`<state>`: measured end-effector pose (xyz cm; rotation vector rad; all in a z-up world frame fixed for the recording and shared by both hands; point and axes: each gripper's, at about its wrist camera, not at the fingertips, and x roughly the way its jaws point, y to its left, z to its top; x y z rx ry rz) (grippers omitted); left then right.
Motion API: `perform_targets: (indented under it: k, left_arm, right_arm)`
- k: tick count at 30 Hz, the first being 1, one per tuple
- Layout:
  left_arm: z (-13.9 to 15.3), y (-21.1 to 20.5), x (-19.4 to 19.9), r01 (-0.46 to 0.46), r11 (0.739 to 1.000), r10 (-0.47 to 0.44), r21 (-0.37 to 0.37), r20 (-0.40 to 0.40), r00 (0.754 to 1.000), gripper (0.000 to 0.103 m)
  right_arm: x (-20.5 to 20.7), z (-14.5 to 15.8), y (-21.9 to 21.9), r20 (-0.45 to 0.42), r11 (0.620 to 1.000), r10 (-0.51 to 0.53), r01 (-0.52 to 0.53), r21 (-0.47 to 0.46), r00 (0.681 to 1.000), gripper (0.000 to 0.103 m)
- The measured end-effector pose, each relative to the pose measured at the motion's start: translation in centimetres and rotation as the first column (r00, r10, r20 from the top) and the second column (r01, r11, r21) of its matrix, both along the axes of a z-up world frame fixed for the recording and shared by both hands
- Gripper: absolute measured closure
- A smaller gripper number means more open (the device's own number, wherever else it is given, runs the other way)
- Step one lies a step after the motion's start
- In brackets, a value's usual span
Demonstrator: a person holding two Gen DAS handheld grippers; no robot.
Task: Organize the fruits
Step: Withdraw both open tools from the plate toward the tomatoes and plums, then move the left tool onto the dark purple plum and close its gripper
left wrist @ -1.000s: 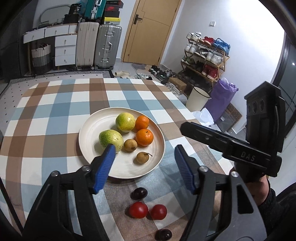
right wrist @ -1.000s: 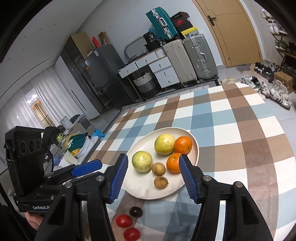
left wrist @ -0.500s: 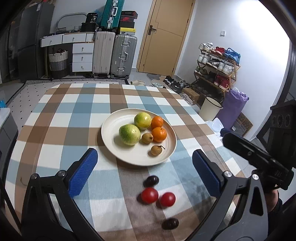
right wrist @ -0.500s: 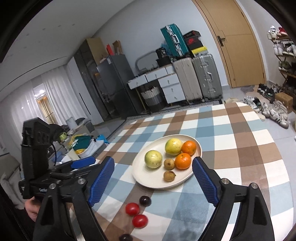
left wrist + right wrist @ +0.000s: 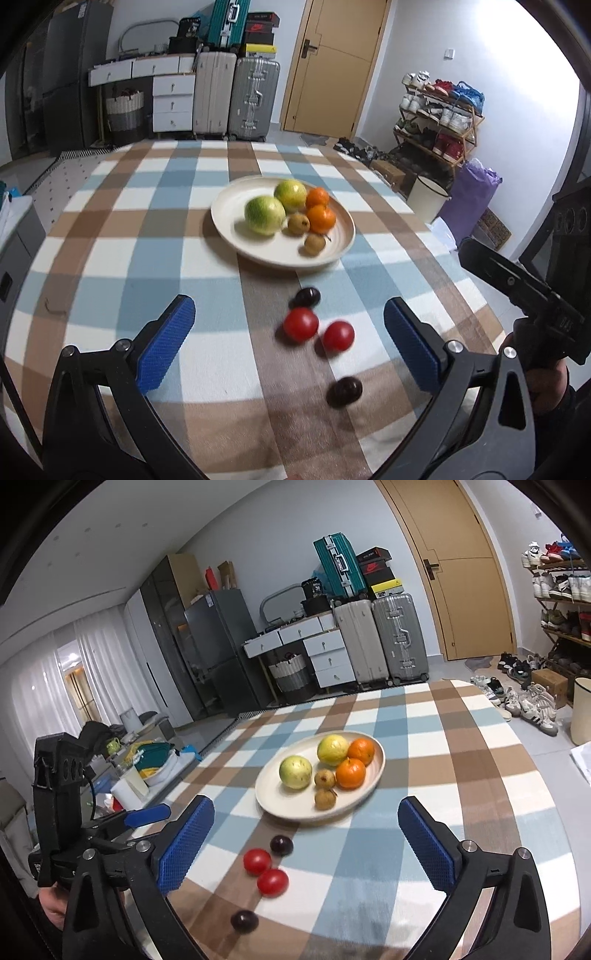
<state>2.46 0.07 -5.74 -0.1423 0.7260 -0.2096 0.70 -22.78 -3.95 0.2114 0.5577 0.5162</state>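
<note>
Plate [image 5: 225,218] of fruit, tomatoes [image 5: 301,324] loose, both tongs [image 5: 290,345] agape

Cream plate [image 5: 229,218] on a blue, brown and white checked cloth [image 5: 110,229]: green-yellow fruits at 11 o'clock, oranges [image 5: 322,218] at 2, red tomatoes [image 5: 301,324] below at 6.

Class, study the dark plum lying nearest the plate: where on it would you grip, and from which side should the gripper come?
Grip the dark plum across its widest middle, coming from above. It is small, round and lies low on the tablecloth, so a side approach would probably nudge the red tomato just behind it.
</note>
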Motion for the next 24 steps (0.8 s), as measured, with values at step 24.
perform_targets:
  k: [24]
  left_arm:
    - [-7.5,-5.0,-0.1,0.111,0.991,-0.094,0.069,-0.216,0.972,0.001]
  right_arm:
    - [-4.7,-2.9,0.3,-0.071,0.995,-0.016,0.009,-0.097,0.997,0.001]
